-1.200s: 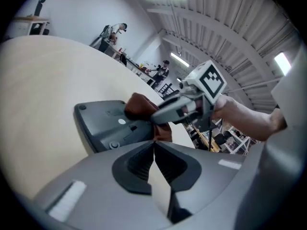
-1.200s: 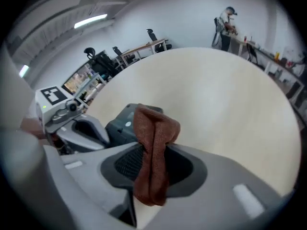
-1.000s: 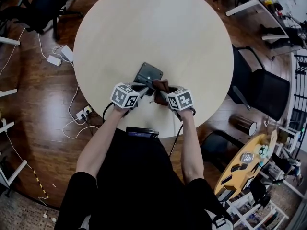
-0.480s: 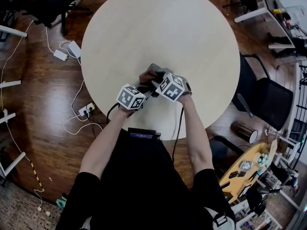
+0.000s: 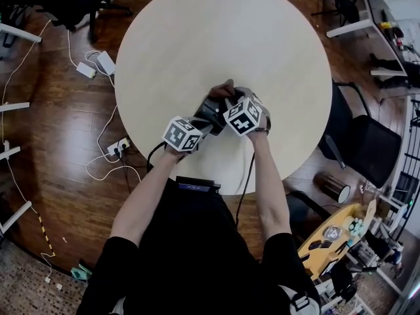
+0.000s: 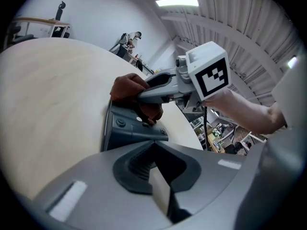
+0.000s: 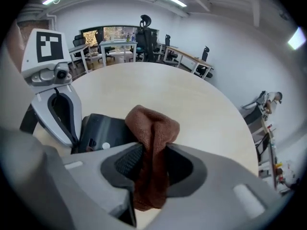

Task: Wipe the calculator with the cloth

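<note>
A dark grey calculator (image 5: 211, 110) lies on the round table (image 5: 216, 31) near its front edge. My right gripper (image 5: 230, 100) is shut on a brown cloth (image 7: 152, 143), which bulges out past the jaws. In the left gripper view, the cloth (image 6: 127, 86) touches the calculator's (image 6: 129, 128) far upper edge. My left gripper (image 6: 154, 147) is shut, its tips against the calculator's near edge with nothing seen between them. From the right gripper view, the left gripper (image 7: 72, 138) stands at the calculator's (image 7: 103, 131) left.
My body is against the table's front edge. On the wooden floor to the left lie a power strip (image 5: 115, 148), cables and a white adaptor (image 5: 105, 63). A black office chair (image 5: 364, 143) stands at the right. Desks and more chairs line the room's far side.
My right gripper has carried the cloth from the calculator's near right side across it to its far edge, rolling as it went. The left gripper has stayed at the near edge.
</note>
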Demonstrator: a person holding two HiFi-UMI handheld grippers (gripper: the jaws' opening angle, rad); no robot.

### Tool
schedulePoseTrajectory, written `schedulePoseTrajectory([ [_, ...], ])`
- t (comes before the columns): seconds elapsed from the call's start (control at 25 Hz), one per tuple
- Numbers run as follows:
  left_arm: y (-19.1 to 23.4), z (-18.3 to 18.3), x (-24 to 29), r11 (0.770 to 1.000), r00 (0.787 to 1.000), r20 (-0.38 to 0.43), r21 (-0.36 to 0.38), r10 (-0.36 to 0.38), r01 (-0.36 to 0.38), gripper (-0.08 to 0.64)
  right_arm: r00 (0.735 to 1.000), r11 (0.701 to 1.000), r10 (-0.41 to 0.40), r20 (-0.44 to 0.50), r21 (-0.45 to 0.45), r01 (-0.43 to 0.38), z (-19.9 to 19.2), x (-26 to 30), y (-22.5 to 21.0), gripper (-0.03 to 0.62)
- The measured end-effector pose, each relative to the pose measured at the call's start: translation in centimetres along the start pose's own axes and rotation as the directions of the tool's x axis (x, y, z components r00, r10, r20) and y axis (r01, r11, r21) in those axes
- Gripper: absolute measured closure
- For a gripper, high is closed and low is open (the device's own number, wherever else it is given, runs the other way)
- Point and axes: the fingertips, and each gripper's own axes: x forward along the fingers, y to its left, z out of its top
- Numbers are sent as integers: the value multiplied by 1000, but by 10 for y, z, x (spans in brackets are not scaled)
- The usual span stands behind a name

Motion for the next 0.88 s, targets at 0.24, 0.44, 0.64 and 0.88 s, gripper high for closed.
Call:
schedulePoseTrajectory([
  [0.24,4,-1,-1,1000,1000,1,-3,0,0,552,972,966,213,101,-168,-195,47,-11,61,465],
  [0.44,3,0,1,1000,1000,3,-8,0,0,552,956,945,284,75,-190,-266,53,5,74,465],
  [0.64,4,-1,-1,1000,1000,2,-12,0,0,552,975,970,215,63,-132,-205,46,15,47,465],
  [0.88,5,0,-1,1000,1000,2,-17,0,0,552,993,992,107,55,54,-110,25,21,5,465],
])
